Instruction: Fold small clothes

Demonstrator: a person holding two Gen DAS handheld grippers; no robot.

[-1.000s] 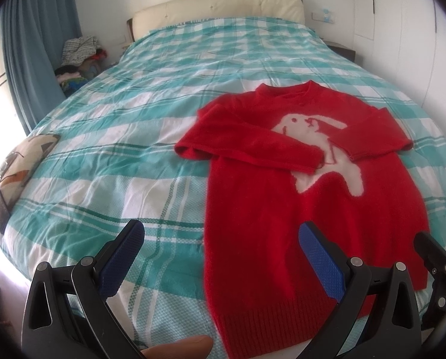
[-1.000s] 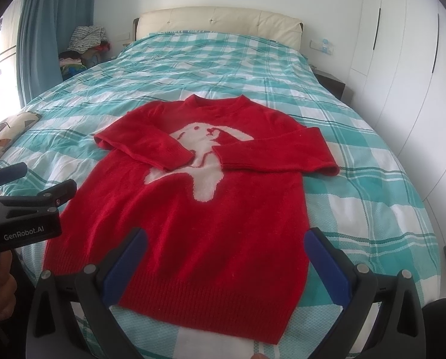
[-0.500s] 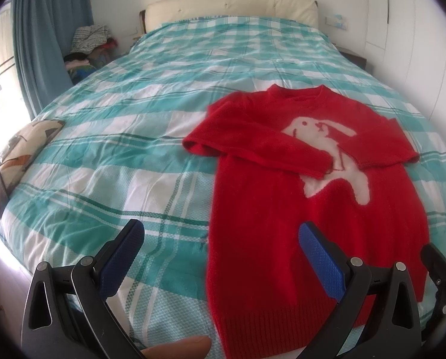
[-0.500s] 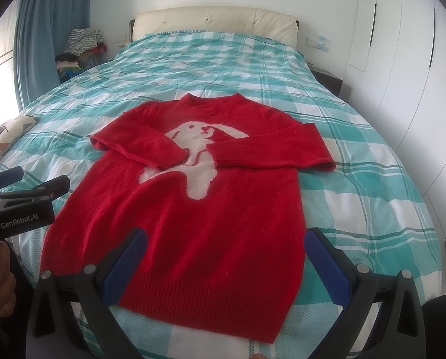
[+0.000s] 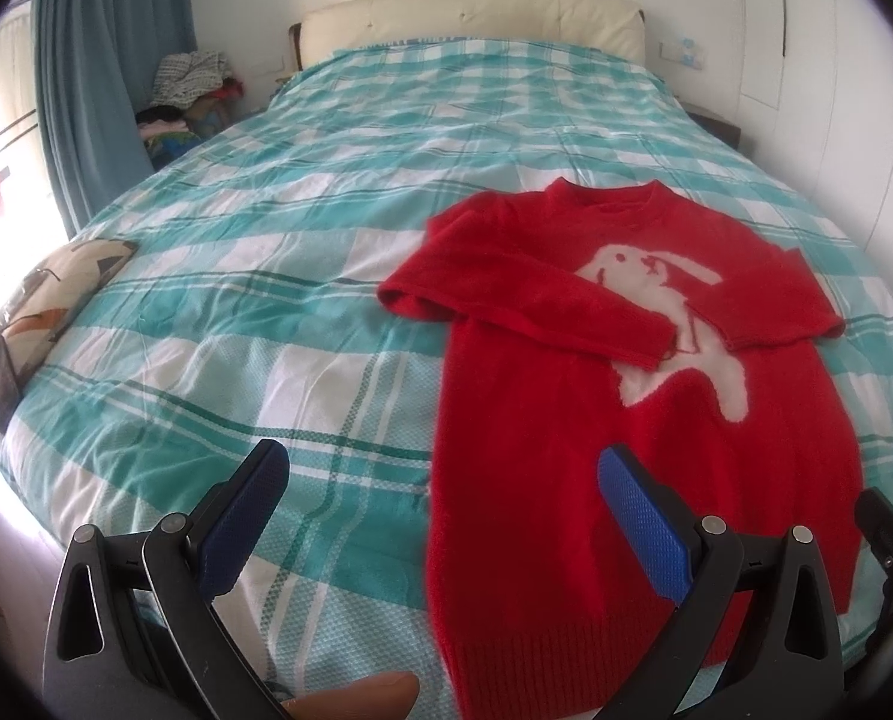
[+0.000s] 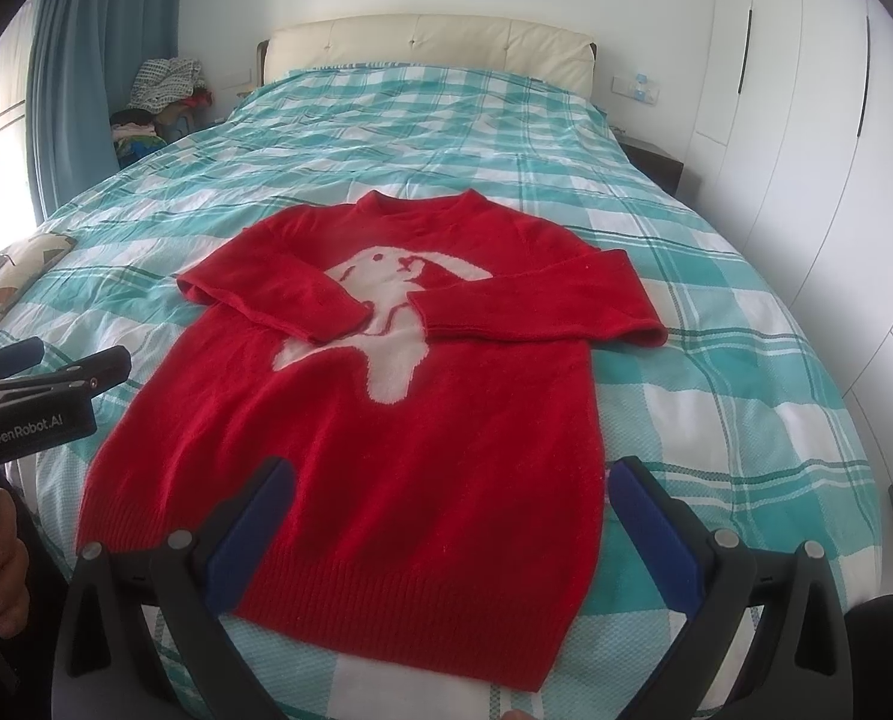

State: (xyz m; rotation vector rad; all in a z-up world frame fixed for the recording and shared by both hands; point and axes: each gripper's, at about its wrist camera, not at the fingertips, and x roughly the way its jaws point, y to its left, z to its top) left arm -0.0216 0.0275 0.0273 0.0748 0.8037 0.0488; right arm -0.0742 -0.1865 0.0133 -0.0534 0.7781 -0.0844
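Sweater (image 6: 350, 438) flat on bed (image 6: 716, 360), sleeves folded across chest. Left gripper (image 5: 440, 510) and right gripper (image 6: 446, 516) hover agape over hem, empty. Risk: uneven hem grasps could skew the fold or dislodge sleeves.

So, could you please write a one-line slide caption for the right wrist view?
Open right gripper poised above the hem of a red sweater, sleeves folded across its white rabbit, on a teal plaid bed.

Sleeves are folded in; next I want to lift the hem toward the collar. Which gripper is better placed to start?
Right, probably. The right gripper, open, sits centred over the red sweater just above its hem. The left gripper, also open, straddles the sweater's left edge, half over the bedspread.
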